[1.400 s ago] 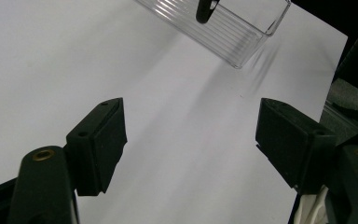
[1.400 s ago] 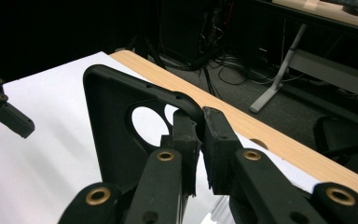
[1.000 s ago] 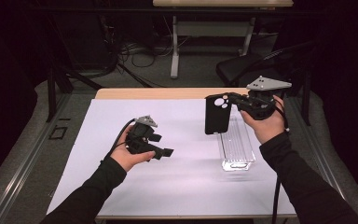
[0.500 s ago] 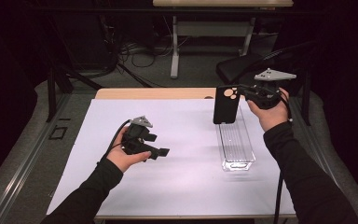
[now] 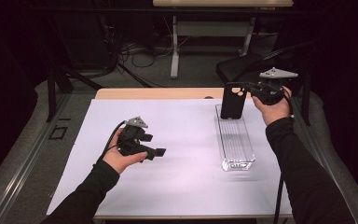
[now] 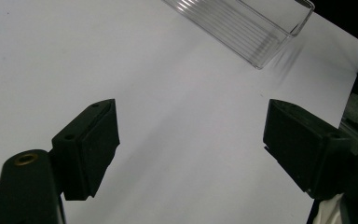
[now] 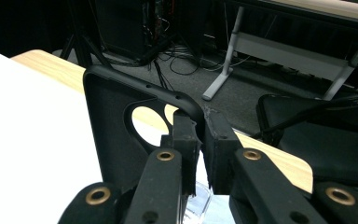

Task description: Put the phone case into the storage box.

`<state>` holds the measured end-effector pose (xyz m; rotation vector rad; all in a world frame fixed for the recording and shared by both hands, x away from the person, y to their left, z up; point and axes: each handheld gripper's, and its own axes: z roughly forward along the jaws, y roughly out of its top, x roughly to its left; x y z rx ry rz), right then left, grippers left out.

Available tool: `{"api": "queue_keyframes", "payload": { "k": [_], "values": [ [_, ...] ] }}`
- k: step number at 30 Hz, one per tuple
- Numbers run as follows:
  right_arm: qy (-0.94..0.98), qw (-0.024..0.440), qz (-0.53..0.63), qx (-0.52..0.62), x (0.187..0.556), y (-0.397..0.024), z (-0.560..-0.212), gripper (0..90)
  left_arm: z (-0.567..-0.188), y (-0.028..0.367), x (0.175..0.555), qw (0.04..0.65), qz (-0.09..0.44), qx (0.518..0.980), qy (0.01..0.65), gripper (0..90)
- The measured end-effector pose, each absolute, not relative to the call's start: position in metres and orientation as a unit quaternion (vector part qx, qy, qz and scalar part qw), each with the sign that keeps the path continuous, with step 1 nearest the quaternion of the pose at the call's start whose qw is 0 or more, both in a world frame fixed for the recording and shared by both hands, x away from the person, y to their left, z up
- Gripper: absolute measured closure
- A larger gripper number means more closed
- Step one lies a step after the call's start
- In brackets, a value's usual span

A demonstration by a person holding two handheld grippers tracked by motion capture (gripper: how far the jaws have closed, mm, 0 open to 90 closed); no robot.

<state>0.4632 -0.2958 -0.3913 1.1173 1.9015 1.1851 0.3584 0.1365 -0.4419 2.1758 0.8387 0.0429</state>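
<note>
Black phone case (image 5: 233,100), camera cutout, upright in right gripper (image 5: 248,88)

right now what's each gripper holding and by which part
The right gripper pinches a black phone case by its side rim, beside the camera cutout. The left gripper is open and holds nothing.

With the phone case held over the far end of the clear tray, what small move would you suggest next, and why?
Probably lower it into the clear tray. The right gripper is shut on the black phone case, which hangs upright at the tray's far end. The left gripper waits open over the white sheet.
</note>
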Motion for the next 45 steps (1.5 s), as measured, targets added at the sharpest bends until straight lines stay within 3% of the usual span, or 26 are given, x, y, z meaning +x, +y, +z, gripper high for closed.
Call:
{"api": "queue_keyframes", "payload": {
  "k": [25,45],
  "values": [
    [0.727,0.344,0.432,0.407,0.498,-0.286,-0.432,85.0,-0.445,0.142,0.355,0.388,0.019,0.859,0.334,18.7],
    [0.714,0.358,0.443,0.408,0.503,-0.29,-0.456,85.0,-0.449,0.144,0.356,0.383,0.019,0.86,0.338,18.8]
  ]
}}
